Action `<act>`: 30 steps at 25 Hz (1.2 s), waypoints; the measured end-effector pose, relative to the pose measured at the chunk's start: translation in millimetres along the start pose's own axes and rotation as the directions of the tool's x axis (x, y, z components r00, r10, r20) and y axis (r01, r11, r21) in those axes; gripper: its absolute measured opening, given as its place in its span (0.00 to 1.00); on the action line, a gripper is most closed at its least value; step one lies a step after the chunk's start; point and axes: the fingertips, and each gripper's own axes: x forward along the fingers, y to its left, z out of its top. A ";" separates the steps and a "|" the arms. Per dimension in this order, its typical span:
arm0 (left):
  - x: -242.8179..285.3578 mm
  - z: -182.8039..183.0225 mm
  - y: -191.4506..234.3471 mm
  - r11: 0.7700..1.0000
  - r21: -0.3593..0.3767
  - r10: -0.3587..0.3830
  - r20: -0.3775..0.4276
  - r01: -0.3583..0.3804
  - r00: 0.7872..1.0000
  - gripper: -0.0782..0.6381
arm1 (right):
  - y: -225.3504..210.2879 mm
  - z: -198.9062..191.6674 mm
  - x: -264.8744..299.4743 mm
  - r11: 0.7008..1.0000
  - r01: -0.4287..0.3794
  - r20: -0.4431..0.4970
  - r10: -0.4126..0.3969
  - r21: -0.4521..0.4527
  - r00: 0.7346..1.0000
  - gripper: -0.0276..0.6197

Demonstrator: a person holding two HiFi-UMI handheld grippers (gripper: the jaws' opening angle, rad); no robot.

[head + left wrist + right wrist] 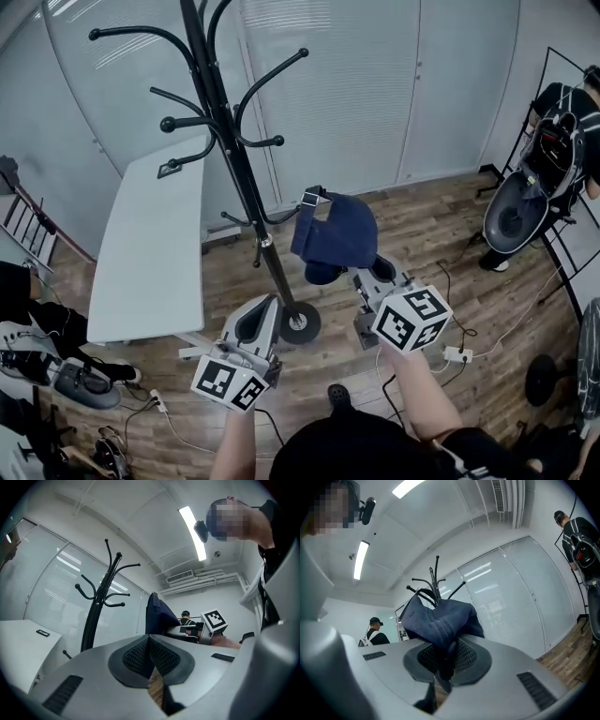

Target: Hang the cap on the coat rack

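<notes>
R gripper (pixel 446 657) had its jaws nearly together, pinching a fold of the navy cap (pixel 335 234), which bunched up above the tips. L gripper (pixel 150 654) was closed w/ nothing in it. In head view the coat rack (pixel 232 155) pole stood near the cap's 9 o'clock, and the closest free hook (pixel 265 142) at approx 11. R gripper was nearer, so I judged the lift as up and left.

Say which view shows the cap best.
Head view: the whole cap, clamped in the right gripper, shows near the coat rack. Right gripper view sees only bunched fabric; left gripper view, a narrow side sliver.
</notes>
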 end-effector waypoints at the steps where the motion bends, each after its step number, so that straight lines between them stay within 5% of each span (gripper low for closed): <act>1: 5.7 1.0 -0.4 1.000 0.008 0.004 0.005 -0.004 1.000 0.13 | -4.1 2.8 4.4 1.000 -0.010 0.003 0.010 0.000 1.000 0.10; 18: 42.2 -8.6 19.7 0.996 -0.002 0.095 0.020 -0.095 0.995 0.13 | -39.2 27.2 67.9 0.997 -0.073 0.023 0.073 0.001 0.997 0.10; 30: 83.2 9.1 72.6 1.000 -0.022 -0.018 0.037 0.018 0.999 0.13 | -42.5 34.0 120.7 0.999 0.017 0.013 -0.017 -0.040 1.000 0.10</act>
